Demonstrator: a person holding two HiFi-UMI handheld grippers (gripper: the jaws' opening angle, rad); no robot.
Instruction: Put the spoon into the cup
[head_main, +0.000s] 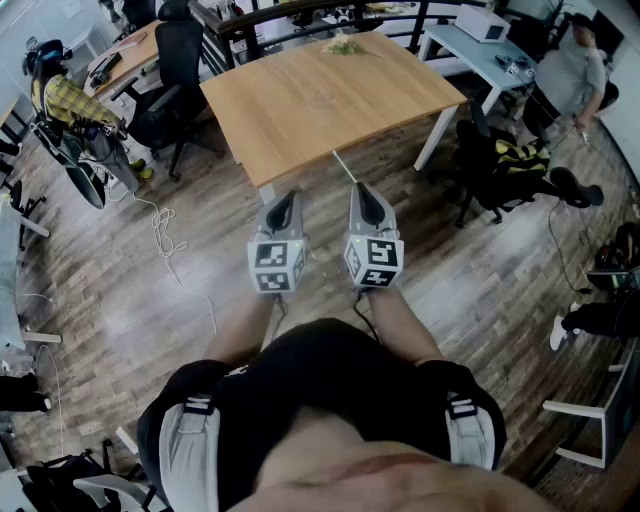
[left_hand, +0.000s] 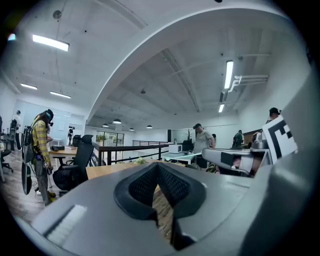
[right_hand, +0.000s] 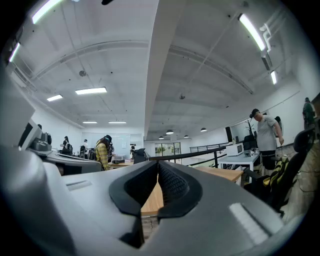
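Observation:
I see no spoon and no cup in any view. In the head view my left gripper (head_main: 285, 200) and right gripper (head_main: 358, 192) are held side by side at waist height, pointing level toward a bare wooden table (head_main: 330, 100). Both stand short of its near edge, over the wood floor. The left gripper's (left_hand: 157, 167) jaws meet at the tip with nothing between them. The right gripper's (right_hand: 157, 165) jaws are likewise shut and empty. A small pale clump (head_main: 343, 44) lies at the table's far edge.
A black office chair (head_main: 170, 60) stands left of the table, and another chair (head_main: 510, 165) with yellow-black cloth stands to the right. Behind is a white desk (head_main: 490, 50) with a person (head_main: 575, 75) beside it. Cables (head_main: 165, 230) trail on the floor at left.

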